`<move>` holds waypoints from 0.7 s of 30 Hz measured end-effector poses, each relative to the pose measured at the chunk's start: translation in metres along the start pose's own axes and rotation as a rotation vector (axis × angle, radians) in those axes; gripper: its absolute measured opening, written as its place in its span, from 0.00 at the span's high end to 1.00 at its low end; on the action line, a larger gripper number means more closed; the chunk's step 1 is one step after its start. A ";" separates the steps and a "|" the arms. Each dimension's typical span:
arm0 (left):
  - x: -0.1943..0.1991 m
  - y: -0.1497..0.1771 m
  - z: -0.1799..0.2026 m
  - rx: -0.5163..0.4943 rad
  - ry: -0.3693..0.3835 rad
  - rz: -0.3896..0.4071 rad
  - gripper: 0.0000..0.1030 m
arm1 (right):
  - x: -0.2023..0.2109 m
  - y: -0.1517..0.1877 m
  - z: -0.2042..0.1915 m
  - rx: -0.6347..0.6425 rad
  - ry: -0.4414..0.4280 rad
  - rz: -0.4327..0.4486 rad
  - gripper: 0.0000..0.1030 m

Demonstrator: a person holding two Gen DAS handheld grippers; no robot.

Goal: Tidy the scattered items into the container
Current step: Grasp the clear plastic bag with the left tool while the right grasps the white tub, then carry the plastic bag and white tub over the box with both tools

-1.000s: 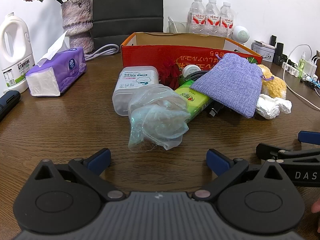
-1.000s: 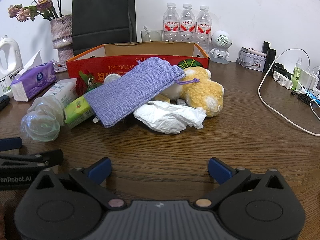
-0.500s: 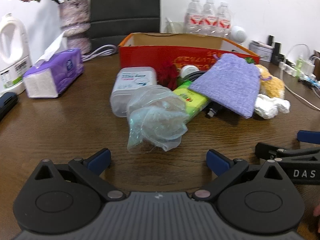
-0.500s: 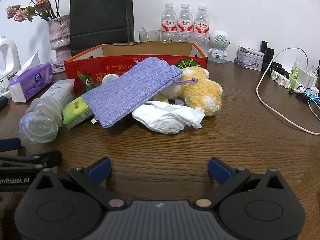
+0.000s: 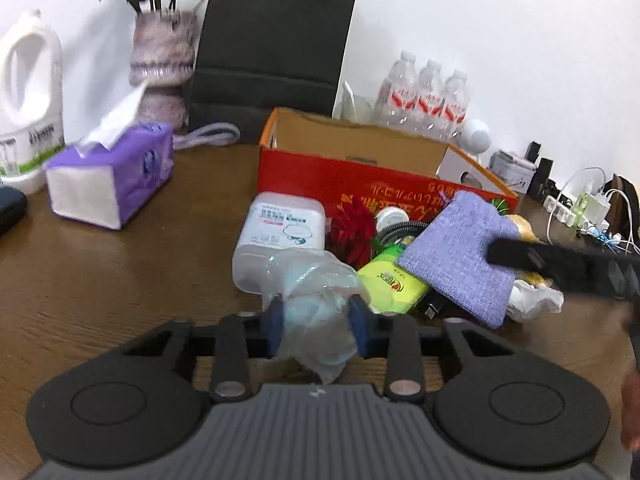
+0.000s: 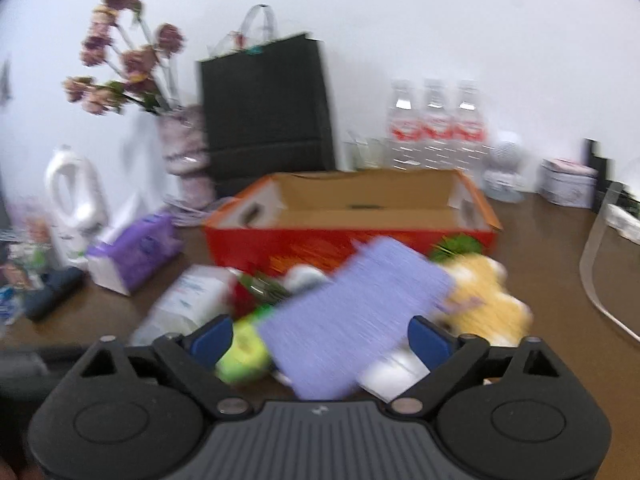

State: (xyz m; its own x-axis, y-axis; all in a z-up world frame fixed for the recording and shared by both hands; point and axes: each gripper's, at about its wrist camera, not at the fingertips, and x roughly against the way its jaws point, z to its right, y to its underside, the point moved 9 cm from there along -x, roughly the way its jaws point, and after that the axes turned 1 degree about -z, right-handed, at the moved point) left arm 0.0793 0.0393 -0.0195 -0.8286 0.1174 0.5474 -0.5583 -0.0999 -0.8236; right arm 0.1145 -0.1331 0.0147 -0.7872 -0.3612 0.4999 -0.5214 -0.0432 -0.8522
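Note:
A red cardboard box (image 5: pixel 360 184) stands open at the back of the brown table. In front of it lies a pile: a clear wipes tub (image 5: pixel 280 236), a red flower (image 5: pixel 352 232), a green pack (image 5: pixel 390 284), a purple cloth pouch (image 5: pixel 456 256), white crumpled paper (image 5: pixel 532 300) and a yellow plush (image 6: pixel 484 300). My left gripper (image 5: pixel 317 328) is closing, and its blue pads press a crumpled clear plastic bag (image 5: pixel 316 292) from both sides. My right gripper (image 6: pixel 320 340) hovers above the pouch (image 6: pixel 348 320), jaws wide but closing, touching nothing. The box (image 6: pixel 320 244) looks empty inside.
A purple tissue pack (image 5: pixel 108 176), a white jug (image 5: pixel 28 92) and a vase of dried flowers (image 5: pixel 164 64) stand at the left. Behind the box are a black paper bag (image 5: pixel 272 52) and three water bottles (image 5: pixel 424 100). Chargers and cables (image 5: pixel 580 216) crowd the right.
My left gripper moved forward to the plastic bag and its jaws closed in on it. My right gripper rose and came forward over the purple pouch, its jaws narrowing slightly.

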 end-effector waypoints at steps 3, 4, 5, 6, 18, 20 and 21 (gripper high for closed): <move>0.020 0.009 -0.029 0.064 -0.015 -0.018 0.74 | -0.018 -0.012 -0.043 0.074 -0.175 -0.023 0.24; 0.027 0.011 -0.039 0.087 -0.028 -0.022 0.74 | -0.025 -0.014 -0.055 0.096 -0.206 -0.033 0.24; 0.035 0.012 -0.049 0.103 -0.044 -0.017 0.74 | -0.037 -0.013 -0.067 0.112 -0.227 -0.058 0.24; 0.043 0.012 -0.059 0.109 -0.068 -0.006 0.74 | -0.050 -0.013 -0.077 0.115 -0.234 -0.091 0.24; 0.072 0.014 -0.086 0.078 -0.200 0.031 0.73 | -0.136 0.003 -0.134 0.157 -0.018 -0.187 0.36; 0.075 0.015 -0.074 0.053 -0.162 0.047 0.73 | -0.109 0.006 -0.141 0.142 -0.112 -0.176 0.37; 0.076 0.016 -0.067 0.040 -0.139 0.048 0.73 | -0.087 0.008 -0.142 0.150 -0.136 -0.151 0.37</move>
State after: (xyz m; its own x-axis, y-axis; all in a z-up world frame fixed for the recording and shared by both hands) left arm 0.0100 0.1126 -0.0009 -0.8505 -0.0265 0.5253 -0.5170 -0.1414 -0.8442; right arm 0.1318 0.0303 -0.0134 -0.6475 -0.4615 0.6064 -0.5671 -0.2399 -0.7880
